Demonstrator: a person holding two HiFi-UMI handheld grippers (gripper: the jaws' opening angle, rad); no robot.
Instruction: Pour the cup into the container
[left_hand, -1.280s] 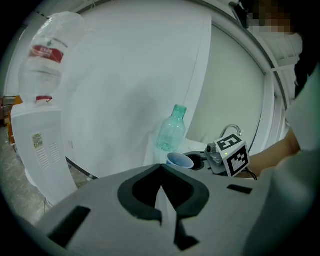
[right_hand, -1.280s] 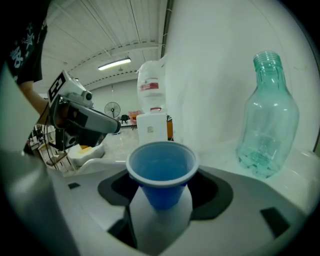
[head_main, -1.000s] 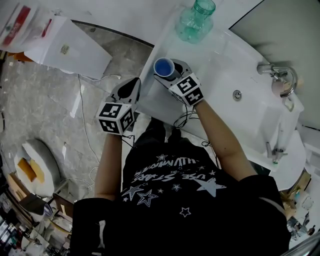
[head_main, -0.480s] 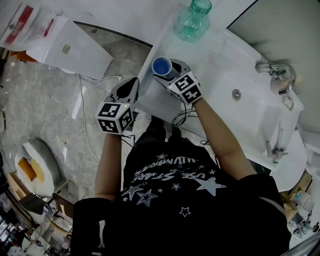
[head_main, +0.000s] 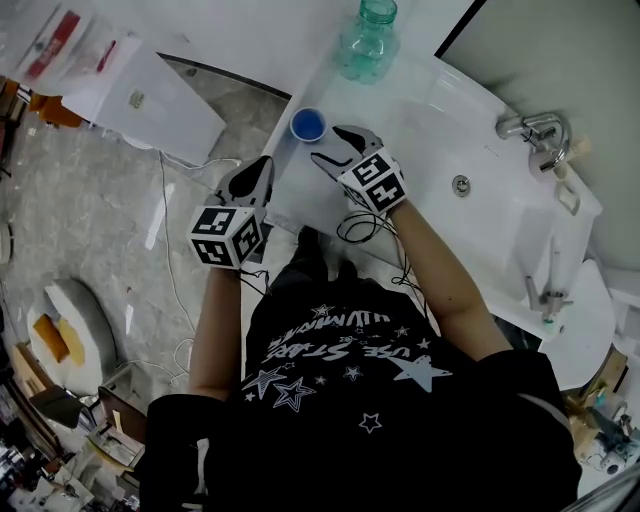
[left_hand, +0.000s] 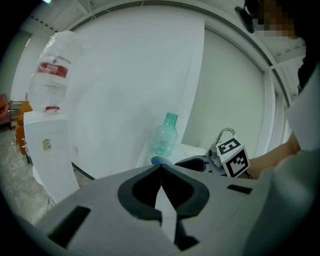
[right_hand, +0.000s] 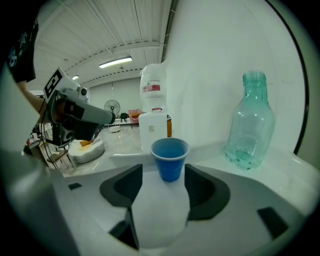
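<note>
Right gripper (head_main: 332, 145): wide, just closing slightly, empty; cup (head_main: 308, 124) upright just ahead. Left gripper (head_main: 258, 172): closed. Step: seemingly pre-grasp, fill unclear. Next: clasp cup, tilt over bottle (head_main: 366, 45).

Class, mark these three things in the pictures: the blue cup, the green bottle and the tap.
blue cup (right_hand: 170, 167), right gripper view, on its outer wall.
green bottle (right_hand: 250, 125), right gripper view, on its body.
tap (head_main: 525, 124), head view, on its curved spout.

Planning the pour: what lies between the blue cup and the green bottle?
Nothing: only bare white countertop between cup and bottle, in the right gripper view.
</note>
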